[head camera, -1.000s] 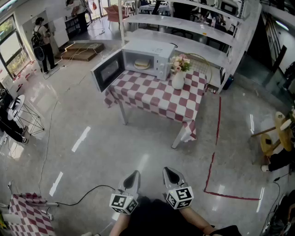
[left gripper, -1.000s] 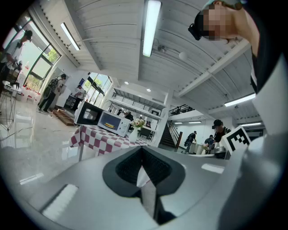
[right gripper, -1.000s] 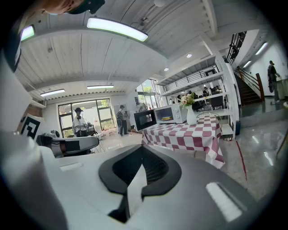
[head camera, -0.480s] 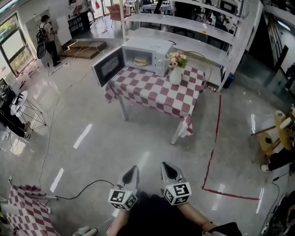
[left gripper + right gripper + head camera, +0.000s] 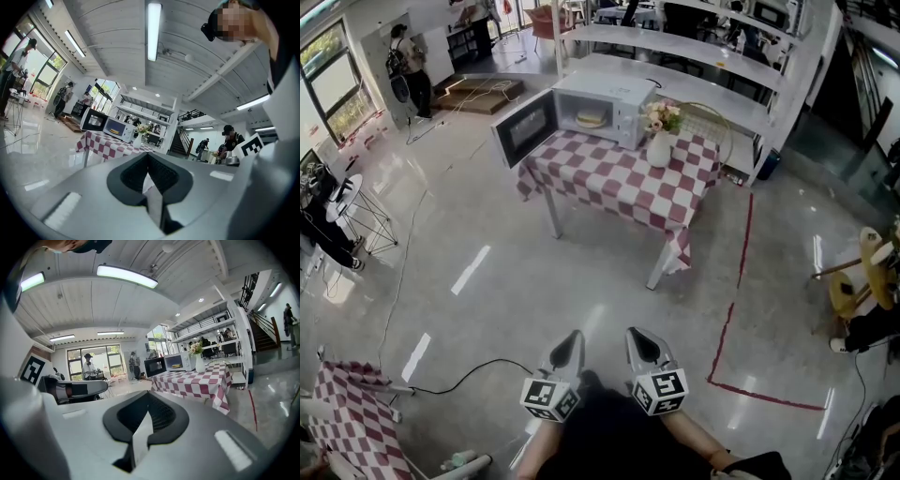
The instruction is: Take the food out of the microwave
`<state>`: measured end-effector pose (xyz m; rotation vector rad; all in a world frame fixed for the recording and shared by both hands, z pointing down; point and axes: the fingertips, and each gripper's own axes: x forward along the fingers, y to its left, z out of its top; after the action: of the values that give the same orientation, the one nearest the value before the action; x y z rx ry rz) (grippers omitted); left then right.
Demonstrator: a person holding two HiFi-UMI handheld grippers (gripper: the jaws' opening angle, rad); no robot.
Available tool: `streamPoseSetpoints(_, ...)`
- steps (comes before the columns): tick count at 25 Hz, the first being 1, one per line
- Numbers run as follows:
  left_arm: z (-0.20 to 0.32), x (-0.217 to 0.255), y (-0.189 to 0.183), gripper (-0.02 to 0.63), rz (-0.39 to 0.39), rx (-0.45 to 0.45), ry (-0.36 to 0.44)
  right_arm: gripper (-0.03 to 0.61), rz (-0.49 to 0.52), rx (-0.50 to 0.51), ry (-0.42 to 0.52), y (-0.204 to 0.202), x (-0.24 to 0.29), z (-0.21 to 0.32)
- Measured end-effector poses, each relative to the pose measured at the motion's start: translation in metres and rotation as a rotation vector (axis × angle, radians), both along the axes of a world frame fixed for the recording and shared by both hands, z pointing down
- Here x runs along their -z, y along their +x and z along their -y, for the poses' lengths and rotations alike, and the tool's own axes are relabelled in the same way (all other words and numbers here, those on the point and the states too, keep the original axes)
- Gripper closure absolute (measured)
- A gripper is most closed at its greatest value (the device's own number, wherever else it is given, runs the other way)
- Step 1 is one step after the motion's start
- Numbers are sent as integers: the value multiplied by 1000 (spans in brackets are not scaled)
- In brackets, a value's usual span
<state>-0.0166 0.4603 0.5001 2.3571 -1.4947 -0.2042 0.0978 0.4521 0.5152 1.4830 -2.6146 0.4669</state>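
Pretty bright, daylight from the tall glass windows (image 5: 337, 89) plus long white ceiling strip lights (image 5: 153, 28), glare streaks on the glossy grey floor (image 5: 581, 281). Both gripper views warp hard toward dark round edges, nearest stuff looks soft

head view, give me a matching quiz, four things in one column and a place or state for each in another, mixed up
Things
1. microwave door
2. food
3. vase of flowers
4. left gripper

Places or states
A. on the checked table, right of the microwave
B. shut and empty, well short of the table
C. swung open
D. inside the microwave

Right pairs: 1-C, 2-D, 3-A, 4-B
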Motion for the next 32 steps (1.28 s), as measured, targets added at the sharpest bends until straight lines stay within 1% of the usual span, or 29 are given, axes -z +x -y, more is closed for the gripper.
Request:
streamPoseSetpoints(7, -7, -4, 9, 604, -2, -3, -23, 578, 3, -14, -20, 11, -6, -10)
streamPoseSetpoints(14, 2, -7, 12, 603, -4, -12, -34, 578, 6, -46, -23, 20, -5, 2)
streamPoseSetpoints(19, 14, -6, 4, 603, 12, 7, -28, 577, 4, -64, -23, 19, -6, 15)
streamPoseSetpoints(24, 29, -9, -6, 603, 27, 40, -41, 577, 4, -79, -21, 17, -5, 33)
streamPoseSetpoints(28, 43, -8, -15, 603, 55, 67, -40, 577, 4, -92, -16, 17, -1, 49)
streamPoseSetpoints(32, 60, -6, -22, 603, 51, 84, -38, 578, 2, -106, -14, 19, 1, 67)
